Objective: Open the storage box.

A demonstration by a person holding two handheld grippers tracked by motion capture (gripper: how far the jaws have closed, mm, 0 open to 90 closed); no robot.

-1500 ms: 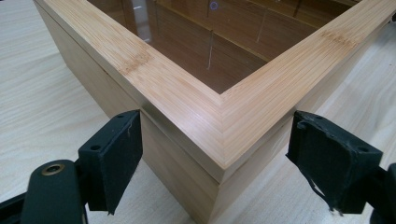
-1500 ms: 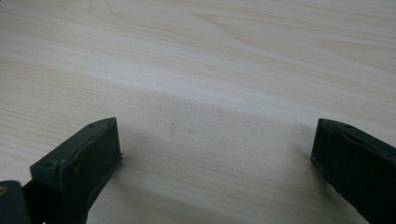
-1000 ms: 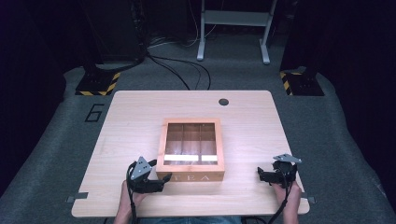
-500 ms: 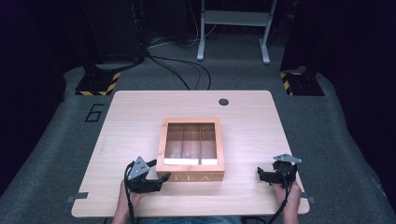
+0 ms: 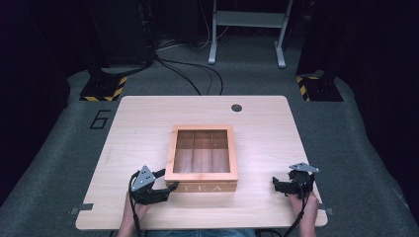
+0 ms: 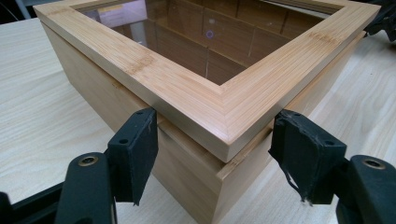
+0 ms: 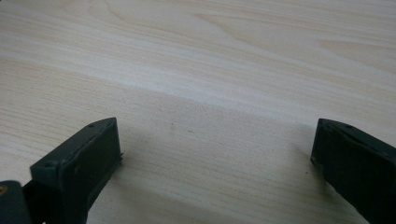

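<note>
One pale wood table (image 5: 148,128) on grey carpet (image 5: 59,163), dark room; left jaws closing round tea box (image 5: 201,155) corner, right jaws apart.

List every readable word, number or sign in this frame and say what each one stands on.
"TEA" - on the front wall of the wooden box, facing the person.
"6" - a dark numeral on the grey floor mat, left of the table.
The yellow-and-black hazard stripes on the stand bases carry no text.
</note>
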